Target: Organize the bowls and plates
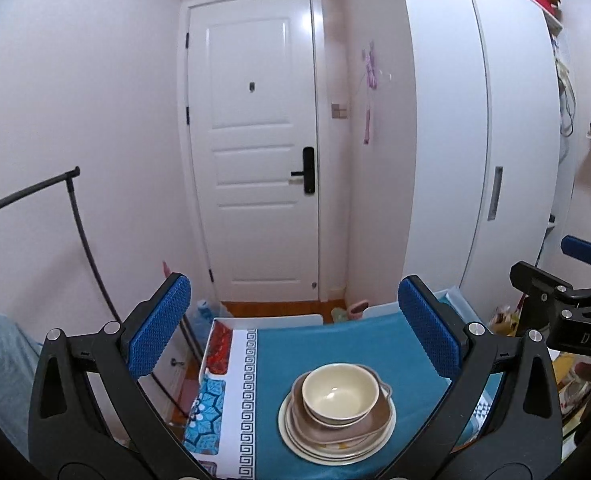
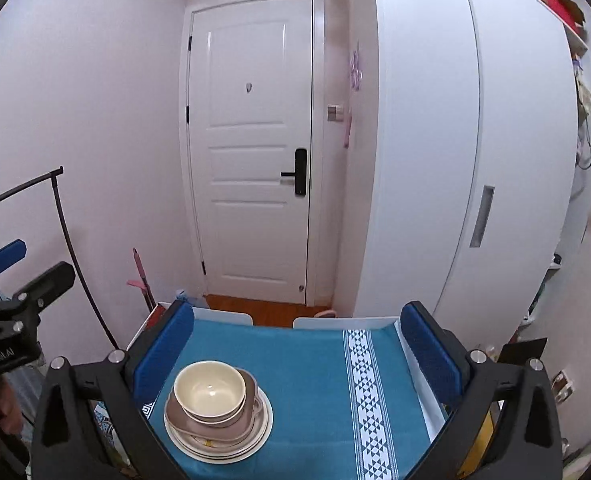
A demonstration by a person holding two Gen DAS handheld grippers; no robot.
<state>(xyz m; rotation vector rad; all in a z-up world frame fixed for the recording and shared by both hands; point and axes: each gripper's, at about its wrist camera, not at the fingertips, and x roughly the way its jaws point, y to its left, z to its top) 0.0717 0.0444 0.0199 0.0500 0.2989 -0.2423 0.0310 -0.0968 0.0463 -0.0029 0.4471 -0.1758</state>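
Left wrist view shows a white door point(image 1: 255, 148) and a tall white wardrobe point(image 1: 475, 140) behind a table point(image 1: 323, 344) laid with a teal cloth. On that cloth, toward the near edge, everything sits as one stack: cream plates point(image 1: 335, 446) at the bottom, a squarish brown dish point(image 1: 359, 424) on them, and a cream bowl point(image 1: 340, 393) nested on top. Nothing else of the tableware lies loose on the cloth, so the sorting looks done or nearly so.

The stack reads as glazed ceramic: stiff, fairly heavy taken together, slick on its surfaces and liable to chip or break if dropped. The bowl would be best pinched across its rim wall, one finger inside and one outside; the plates offer only a thin edge and would need lifting from the rim, one at a time rather than as a pile.

The left gripper point(image 1: 295, 328) hangs above and before the stack with its blue fingers point(image 1: 161, 324) spread wide, holding nothing and touching nothing. From the right wrist view, the right gripper point(image 2: 297, 350) is likewise wide apart and empty, its fingers point(image 2: 431, 354) clear of the cloth, with the stack sitting low and left between them.
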